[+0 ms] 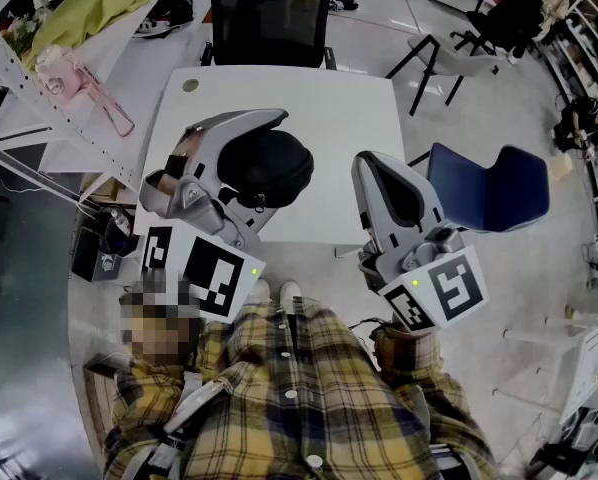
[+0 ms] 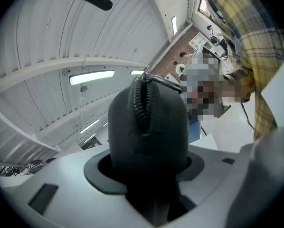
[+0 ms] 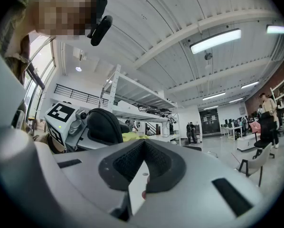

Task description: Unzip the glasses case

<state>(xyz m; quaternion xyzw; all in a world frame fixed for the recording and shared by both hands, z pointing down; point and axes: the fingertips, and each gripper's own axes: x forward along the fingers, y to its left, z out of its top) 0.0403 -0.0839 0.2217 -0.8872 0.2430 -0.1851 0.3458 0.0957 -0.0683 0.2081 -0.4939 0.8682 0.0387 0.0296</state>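
While facing the white table, holds a gripper in each hand, both up in front of a yellow plaid shirt. Grips the black glasses case in the left gripper, jaws closed on its two flanks, with the rounded end sticking out well beyond the pads. Points that gripper upward, toward ceiling lights in the left gripper view, with the case standing on end over the table's near left part; clear of the surface or not, impossible to tell. Presents the zipper to that camera as a dark ribbed line running up the middle of the case and over its top, teeth meshed as far as visible, with a thin pale pull jutting to the right at the crest. Carries the right gripper near the case but apart from it, with nothing in it: pads pressed together at their tips, only a sliver of white showing low in the gap. Faces a black office chair across the table, with a blue chair off to the right.
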